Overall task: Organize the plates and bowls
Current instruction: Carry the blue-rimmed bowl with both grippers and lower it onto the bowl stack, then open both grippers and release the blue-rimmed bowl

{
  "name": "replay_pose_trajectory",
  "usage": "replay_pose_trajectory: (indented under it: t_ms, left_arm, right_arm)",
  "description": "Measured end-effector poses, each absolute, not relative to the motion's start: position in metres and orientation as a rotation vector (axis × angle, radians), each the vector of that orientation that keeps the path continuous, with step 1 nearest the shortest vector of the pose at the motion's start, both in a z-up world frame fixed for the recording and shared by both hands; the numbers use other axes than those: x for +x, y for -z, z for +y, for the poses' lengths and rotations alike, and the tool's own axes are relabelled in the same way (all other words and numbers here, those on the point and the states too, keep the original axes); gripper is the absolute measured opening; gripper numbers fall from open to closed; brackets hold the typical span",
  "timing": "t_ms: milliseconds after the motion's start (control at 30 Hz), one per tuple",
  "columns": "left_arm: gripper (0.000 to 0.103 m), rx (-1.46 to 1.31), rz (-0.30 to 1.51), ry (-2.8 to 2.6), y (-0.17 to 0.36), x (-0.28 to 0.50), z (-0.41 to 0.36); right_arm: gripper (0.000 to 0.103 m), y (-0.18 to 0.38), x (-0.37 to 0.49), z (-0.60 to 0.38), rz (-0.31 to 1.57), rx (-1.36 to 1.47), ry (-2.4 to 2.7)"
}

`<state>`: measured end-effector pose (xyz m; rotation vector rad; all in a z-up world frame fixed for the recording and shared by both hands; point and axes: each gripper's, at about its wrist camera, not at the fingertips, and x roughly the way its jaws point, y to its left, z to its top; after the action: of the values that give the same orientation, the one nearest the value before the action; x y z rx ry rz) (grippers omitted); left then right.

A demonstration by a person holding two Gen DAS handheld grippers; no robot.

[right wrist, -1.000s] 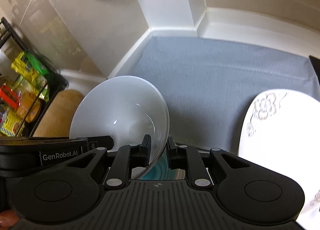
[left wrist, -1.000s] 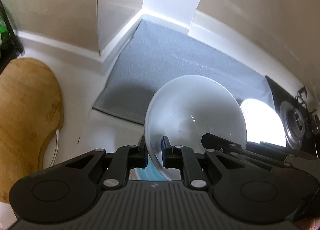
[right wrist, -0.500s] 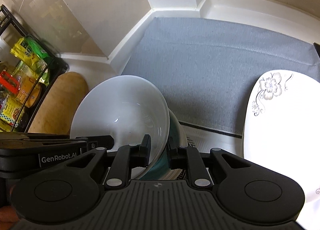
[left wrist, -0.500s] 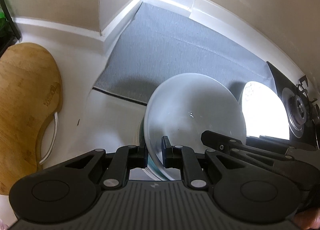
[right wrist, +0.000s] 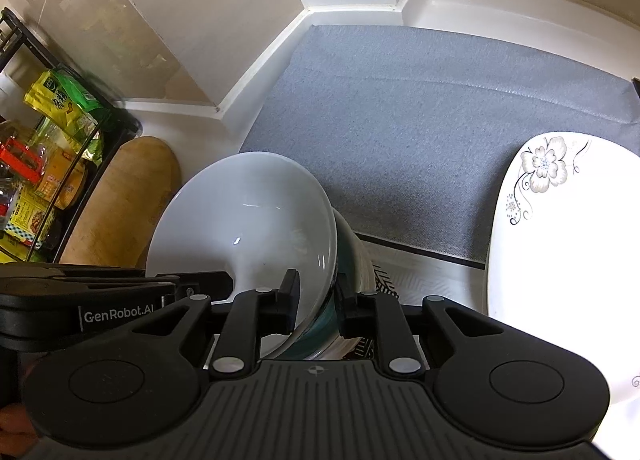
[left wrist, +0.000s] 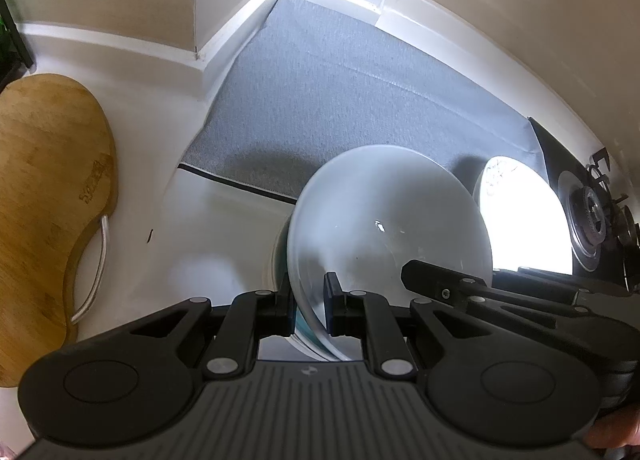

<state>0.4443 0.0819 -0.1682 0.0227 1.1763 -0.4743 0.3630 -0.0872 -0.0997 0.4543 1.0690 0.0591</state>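
**Operator:** Since a second ago the white bowl has come down from over the grey mat and now sits low on the stack of dishes, teal showing under it, right at my tool tips.

**Observer:** Who has it?

**Operator:** Both. The left tool is pressed onto the near rim, one pad inside, one outside. The right tool straddles the opposite rim, but its jaws are opening; the rim is between them and I see a gap at the outer pad.

**Observer:** How will it handle?

**Operator:** I judge it glazed ceramic: stiff, slick, fairly heavy, and chippable against the dishes beneath. The rim is the only sensible hold, and it's thin and sloped, so a pinch could slide. I'd let go gently.

**Observer:** Anything else nearby?

**Operator:** A flowered plate lies right of the right tool, a wooden board left of the left tool.

**Observer:** Any writing?

**Operator:** "GenRobot.AI" on the left tool's side. The board's stamp and the packets on the rack aren't legible to me.
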Motion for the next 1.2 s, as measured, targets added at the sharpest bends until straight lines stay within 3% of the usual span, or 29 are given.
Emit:
replay_pose_trajectory:
  t_ms: [533, 633, 700, 833, 967, 1200]
  left_arm:
    - [0.023, -0.005, 1.2, 0.476, 0.164, 0.45, 0.087]
    - [0.032, 0.004, 1.183, 0.494, 0.16, 0.448, 0.087]
    - [0.052, 0.03, 1.151, 0.479, 0.155, 0.445, 0.087]
    - [0.057, 0.043, 1.092, 0.466, 0.147, 0.445, 0.091]
    - [0.082, 0.038, 1.082, 0.435, 0.149, 0.452, 0.097]
    - [0.096, 0.02, 1.136, 0.417, 0.167, 0.463, 0.108]
  right_arm:
    - [0.023, 0.094, 0.362, -0.094, 1.063, 0.465, -0.075]
    - [0.024, 0.094, 0.362, -0.095, 1.063, 0.467, -0.078]
    - [0.025, 0.094, 0.362, -0.094, 1.059, 0.46, -0.081]
    - [0.029, 0.088, 0.361, -0.093, 1.038, 0.43, -0.075]
    - [0.036, 0.084, 0.361, -0.097, 1.035, 0.441, -0.074]
    - [0.058, 0.084, 0.351, -0.108, 1.048, 0.456, -0.071]
